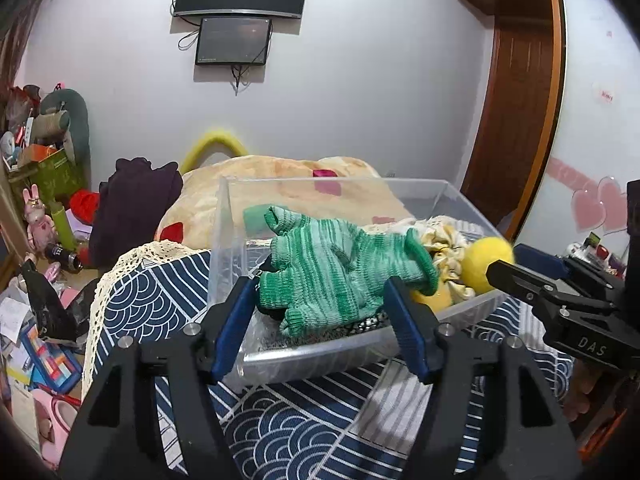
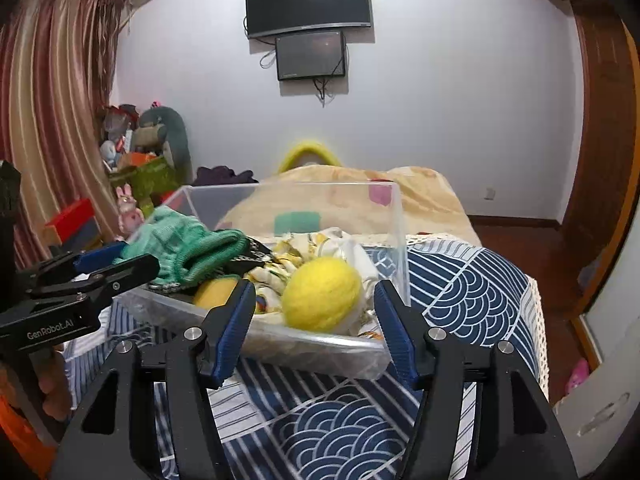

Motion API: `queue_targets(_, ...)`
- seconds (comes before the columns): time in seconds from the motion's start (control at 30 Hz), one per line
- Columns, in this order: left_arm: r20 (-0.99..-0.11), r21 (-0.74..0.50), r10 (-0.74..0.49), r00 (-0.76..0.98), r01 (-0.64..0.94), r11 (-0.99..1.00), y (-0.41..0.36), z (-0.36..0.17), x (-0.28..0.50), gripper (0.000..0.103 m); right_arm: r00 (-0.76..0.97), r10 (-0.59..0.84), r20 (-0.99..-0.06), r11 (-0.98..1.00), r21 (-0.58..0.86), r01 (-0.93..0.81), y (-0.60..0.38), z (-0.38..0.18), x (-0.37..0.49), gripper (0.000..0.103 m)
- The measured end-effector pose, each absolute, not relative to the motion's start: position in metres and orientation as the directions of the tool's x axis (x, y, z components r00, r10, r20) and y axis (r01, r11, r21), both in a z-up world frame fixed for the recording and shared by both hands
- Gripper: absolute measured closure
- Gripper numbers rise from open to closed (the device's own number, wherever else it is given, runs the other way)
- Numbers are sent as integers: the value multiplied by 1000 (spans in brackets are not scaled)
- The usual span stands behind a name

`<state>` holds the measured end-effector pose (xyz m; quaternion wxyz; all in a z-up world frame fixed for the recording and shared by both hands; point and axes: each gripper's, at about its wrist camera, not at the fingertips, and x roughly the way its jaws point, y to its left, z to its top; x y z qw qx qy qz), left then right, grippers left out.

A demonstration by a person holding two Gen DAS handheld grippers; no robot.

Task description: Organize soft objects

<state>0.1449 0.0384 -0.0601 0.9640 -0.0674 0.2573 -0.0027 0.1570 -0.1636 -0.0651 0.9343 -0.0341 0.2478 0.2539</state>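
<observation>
Soft things fill the clear plastic bin [image 1: 460,200] on the wave-patterned cloth [image 1: 304,420] of my counter — a green knitted glove [image 1: 332,268] heaped on the left, a yellow felt ball [image 2: 322,294] at the near right, a floral fabric [image 2: 308,252] between them. My left claw [image 1: 320,320] stands wide at the bin's near wall, holding nothing; my right claw [image 2: 314,320] is wide too, framing the ball — empty.

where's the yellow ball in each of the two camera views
Left wrist: yellow ball at right, in the clear bin's right end, beside the right gripper.
Right wrist: centre, between the open fingers.
Shared landmark: green glove.
</observation>
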Motion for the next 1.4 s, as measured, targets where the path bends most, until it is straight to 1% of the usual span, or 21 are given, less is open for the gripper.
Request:
queue_targets(0.13,-460,-122,-33,887,-26,992,35,-47,128,35,766,468,-441,866,58,-496,-168,-52,144,45)
queue_targets(0.2,-429,-120,-33,903,-21,993,32,-39,115,31,776,476,-415,864,58,-499,-170,-44,138,45)
queue_targets(0.23,-414,-120,-34,909,-18,993,32,-34,111,27,781,480,-400,864,59,-501,-171,-40,134,44)
queue_targets(0.33,-370,-106,-28,928,-13,994,26,-21,97,25,797,491,-350,860,53,-507,-175,-27,120,33)
queue_targets(0.43,-340,-97,-33,940,0,995,21,-11,85,20,817,489,-306,862,28,-506,-175,-17,105,29)
queue_targets(0.57,-307,-103,-47,951,15,995,15,-1,68,12,820,497,-283,860,32,-510,-178,-12,95,22)
queue_targets(0.87,-276,-92,-55,960,30,995,5,6,44,6,821,500,-275,860,45,-509,-179,-15,86,22)
queue_targets(1.4,-272,-74,-39,961,19,997,0,1,42,5,825,494,-276,864,53,-500,-183,-22,81,22)
